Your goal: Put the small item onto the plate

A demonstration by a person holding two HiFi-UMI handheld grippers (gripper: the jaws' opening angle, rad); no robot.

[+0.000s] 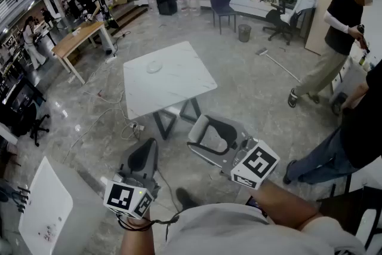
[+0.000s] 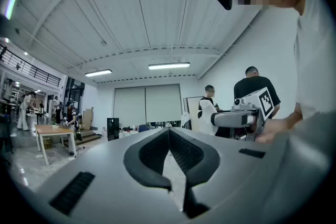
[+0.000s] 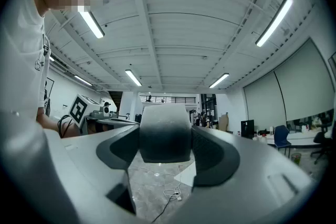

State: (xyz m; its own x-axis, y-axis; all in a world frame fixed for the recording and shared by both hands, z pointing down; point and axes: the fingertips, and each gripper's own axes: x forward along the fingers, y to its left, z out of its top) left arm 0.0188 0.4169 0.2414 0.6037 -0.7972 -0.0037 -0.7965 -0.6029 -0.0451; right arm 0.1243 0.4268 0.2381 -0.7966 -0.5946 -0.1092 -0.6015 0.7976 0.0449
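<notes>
A pale round plate lies on the white square table in the middle of the room, well ahead of both grippers. No small item shows on or near it. My left gripper is held low at the left over the floor, its dark pads meeting at the tip, with nothing between them. To its right, my right gripper stands wide open and empty. In the right gripper view only floor and a table corner show between the jaws of the right gripper.
Cables trail over the floor by the table's dark legs. A second white table with small specks on it is at the lower left. Two people stand at the right. A wooden table and chairs are farther back.
</notes>
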